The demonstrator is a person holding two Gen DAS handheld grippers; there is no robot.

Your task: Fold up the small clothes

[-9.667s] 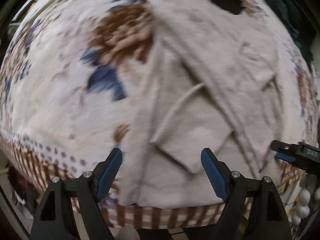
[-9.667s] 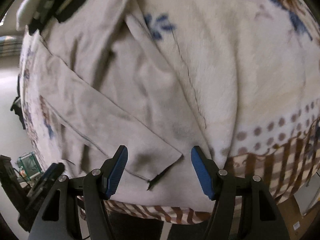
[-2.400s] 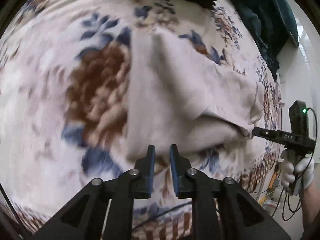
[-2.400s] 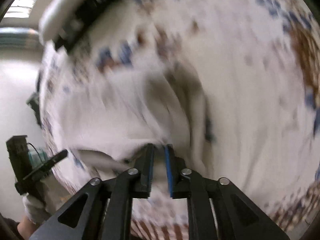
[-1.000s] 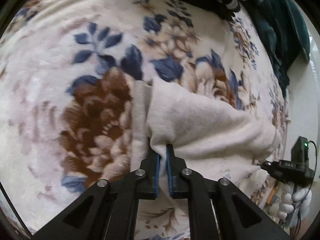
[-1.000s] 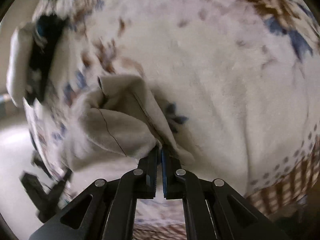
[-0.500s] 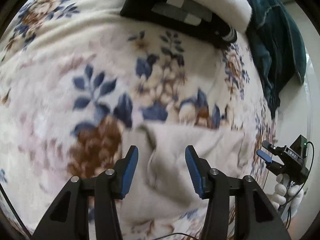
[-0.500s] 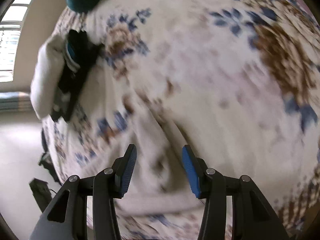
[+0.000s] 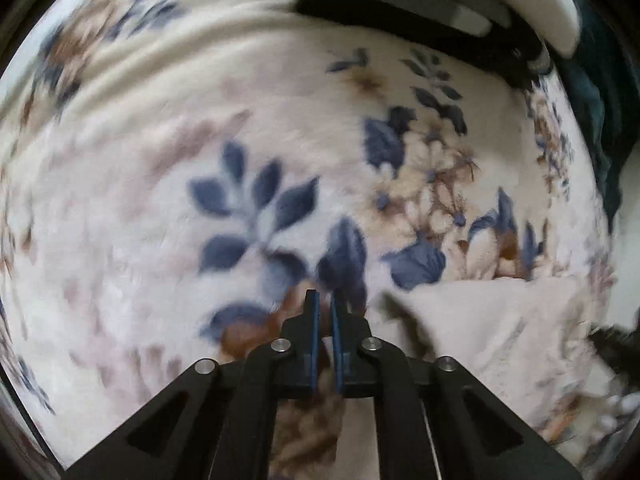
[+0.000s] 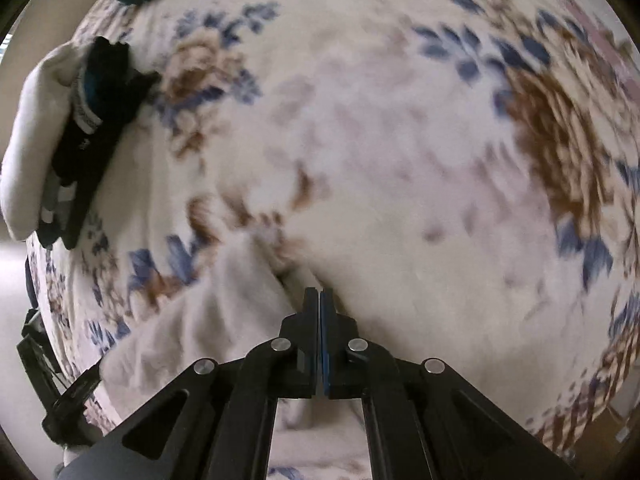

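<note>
On the blanket the garment lies near its front edge. In the left wrist view the garment is to the right of the left gripper, just beside it, and the right gripper sits at the garment's far right side. In the right wrist view the garment lies left of the right gripper, reaching under its fingers. A stack of clothes lies at the blanket's back edge, with a dark cloth at the back corner beside it.
</note>
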